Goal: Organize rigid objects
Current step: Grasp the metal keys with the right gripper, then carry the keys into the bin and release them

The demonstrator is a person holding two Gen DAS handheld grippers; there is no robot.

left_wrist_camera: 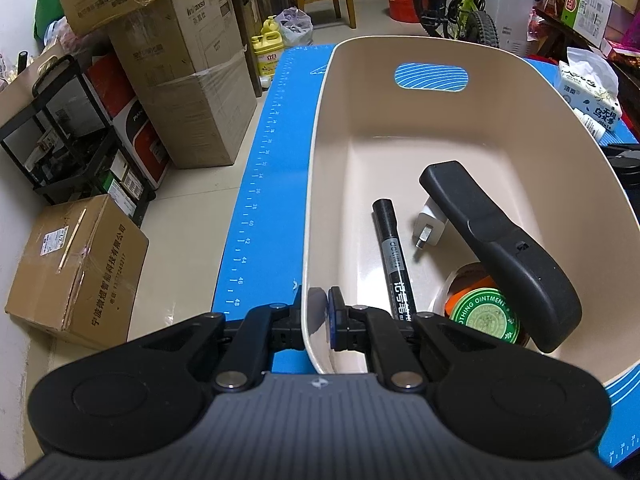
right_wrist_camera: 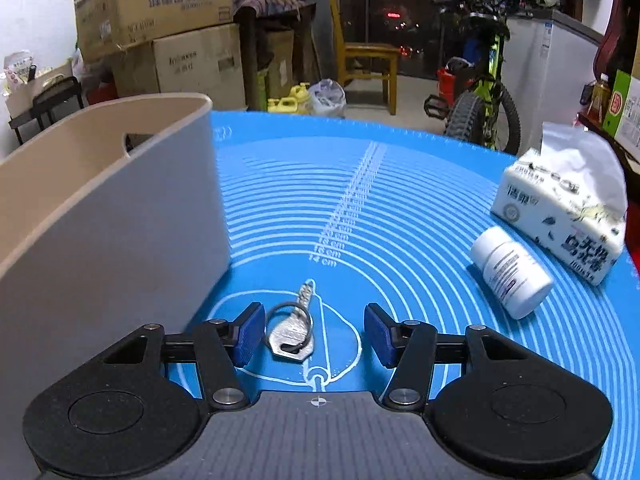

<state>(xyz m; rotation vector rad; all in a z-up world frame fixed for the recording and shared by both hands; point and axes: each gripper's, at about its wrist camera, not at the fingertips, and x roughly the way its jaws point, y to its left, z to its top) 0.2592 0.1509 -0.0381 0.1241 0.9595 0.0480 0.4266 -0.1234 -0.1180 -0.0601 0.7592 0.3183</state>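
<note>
Meanwhile, right gripper (right_wrist_camera: 314, 336) gapes astride the key (right_wrist_camera: 291, 340), shaft pointing ahead; left gripper (left_wrist_camera: 316, 320) pinches the bin (left_wrist_camera: 316, 208) wall.

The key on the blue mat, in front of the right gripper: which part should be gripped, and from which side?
Probably the wide hexagonal head of the key, pinched across its two side edges from above. The key lies flat on the mat, blade pointing away, so its faces cannot be reached. The open right gripper already straddles the head; the ring sits toward its left pad.
</note>
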